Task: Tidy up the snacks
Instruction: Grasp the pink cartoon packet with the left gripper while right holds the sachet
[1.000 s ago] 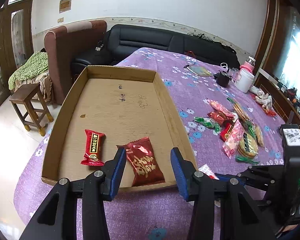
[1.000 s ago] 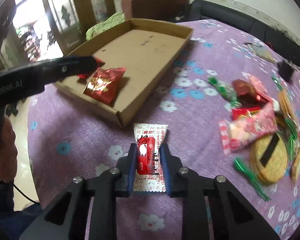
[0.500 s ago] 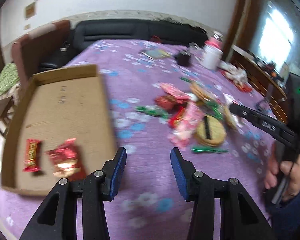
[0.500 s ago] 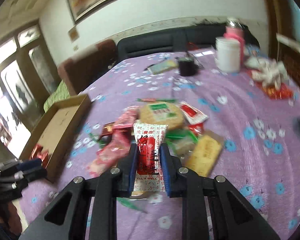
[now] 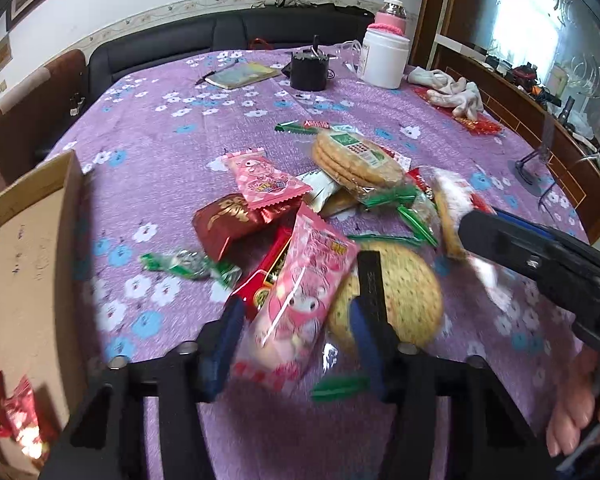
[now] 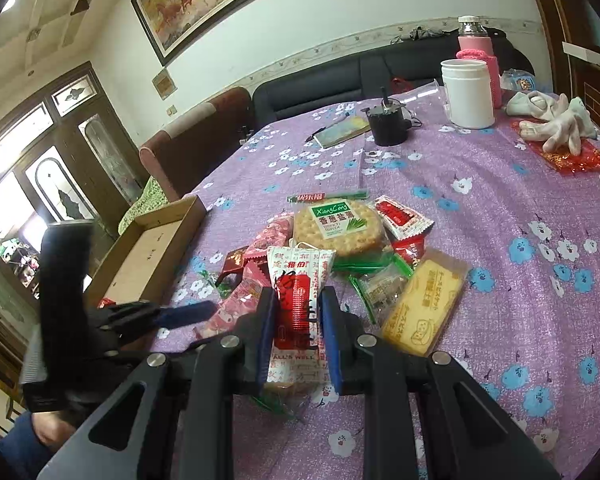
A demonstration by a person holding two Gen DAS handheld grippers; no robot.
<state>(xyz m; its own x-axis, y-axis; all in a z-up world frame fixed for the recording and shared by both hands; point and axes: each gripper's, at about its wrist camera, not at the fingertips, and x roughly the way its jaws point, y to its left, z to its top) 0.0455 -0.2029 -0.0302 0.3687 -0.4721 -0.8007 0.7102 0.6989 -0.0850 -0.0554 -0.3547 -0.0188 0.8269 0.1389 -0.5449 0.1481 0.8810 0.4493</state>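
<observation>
A heap of wrapped snacks (image 5: 340,184) lies on the purple flowered tablecloth (image 5: 172,92). My left gripper (image 5: 294,332) is down over a pink cartoon packet (image 5: 304,292). The packet sits between its blue pads, the jaws are closing, and I see no pad pressing on it. My right gripper (image 6: 298,300) is shut on a white-and-red sachet (image 6: 298,280) and holds it above the heap. A cardboard tray (image 5: 28,264) at the left holds two red snack packs (image 5: 16,412). In the left wrist view the right gripper (image 5: 540,256) reaches in from the right, the sachet blurred.
At the far side stand a white jar (image 5: 384,60), a pink-sleeved bottle (image 6: 480,68), a black cup (image 5: 310,70) and a notebook (image 5: 246,74). White gloves (image 6: 552,120) lie on red wrappers at the right. A black sofa (image 5: 220,36) runs behind the table.
My left gripper swung right from the tray to the snack heap and now straddles the pink packet. My right gripper carried the sachet from beside the tray to over the heap, then stayed put.
</observation>
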